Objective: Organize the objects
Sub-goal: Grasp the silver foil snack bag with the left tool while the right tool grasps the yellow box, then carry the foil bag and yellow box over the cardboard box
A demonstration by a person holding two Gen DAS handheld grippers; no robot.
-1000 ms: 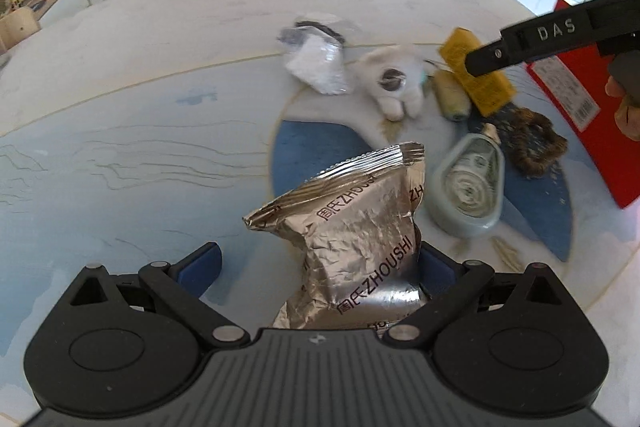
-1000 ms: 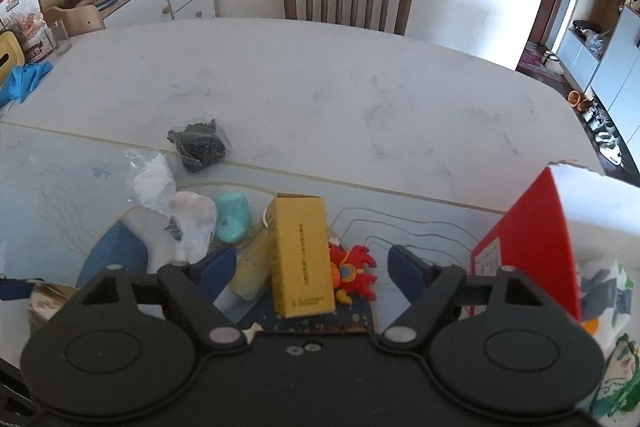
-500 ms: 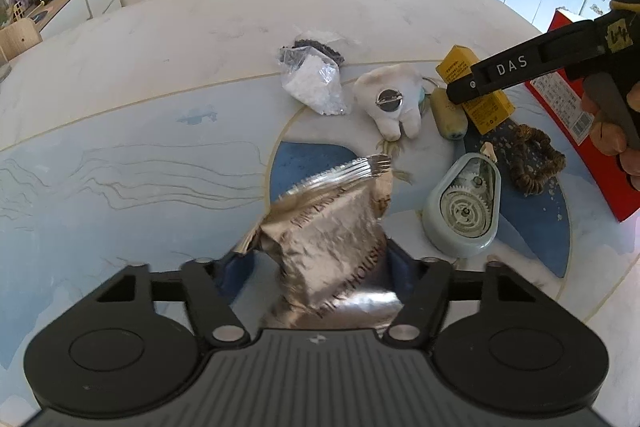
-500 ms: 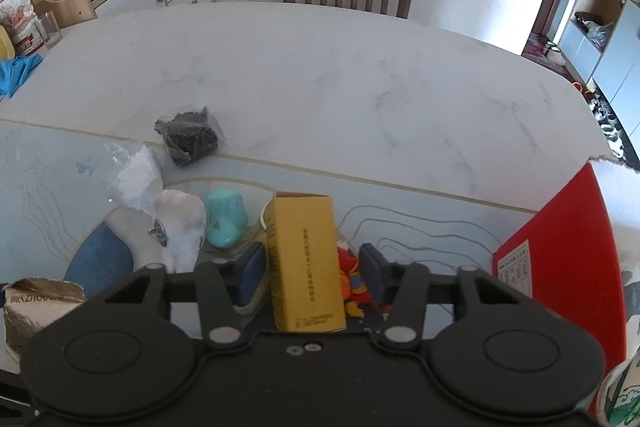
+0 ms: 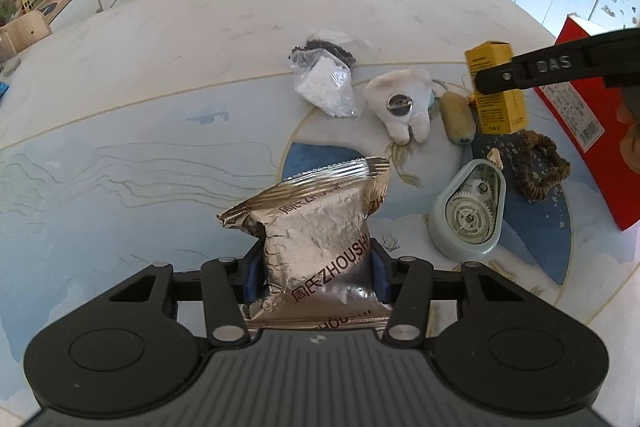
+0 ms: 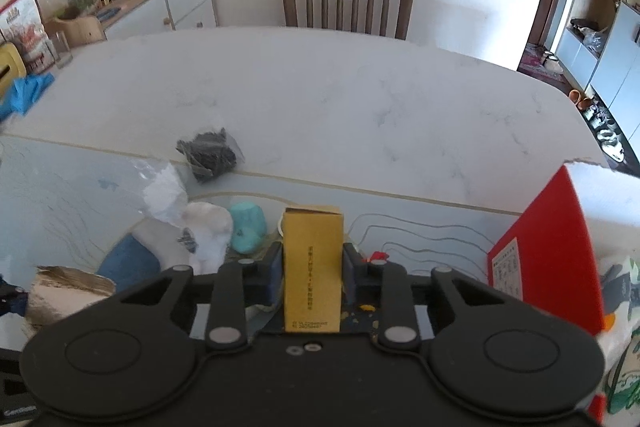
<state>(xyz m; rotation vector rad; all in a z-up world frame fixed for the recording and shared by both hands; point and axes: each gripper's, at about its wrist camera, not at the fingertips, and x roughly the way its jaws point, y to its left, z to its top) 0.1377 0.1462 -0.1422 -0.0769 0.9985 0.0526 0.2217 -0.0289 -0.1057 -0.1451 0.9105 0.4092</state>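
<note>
The left tongs [image 5: 316,275] have just been closing and now clench a foil packet [image 5: 316,223] low over the table [image 5: 120,167]. Right of it lie a white bag [image 5: 326,89], plush tooth [image 5: 404,103] and tape dispenser [image 5: 468,211]. The right tongs [image 6: 312,273] have likewise closed, gripping a yellow box [image 6: 312,267] beside a red box [image 6: 552,243].

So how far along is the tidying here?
Early: nothing looks put away yet. In hand: the left gripper has just closed on the silver snack bag, the right gripper on the yellow box. The tooth plush, tape dispenser and white-granule bag remain.
</note>
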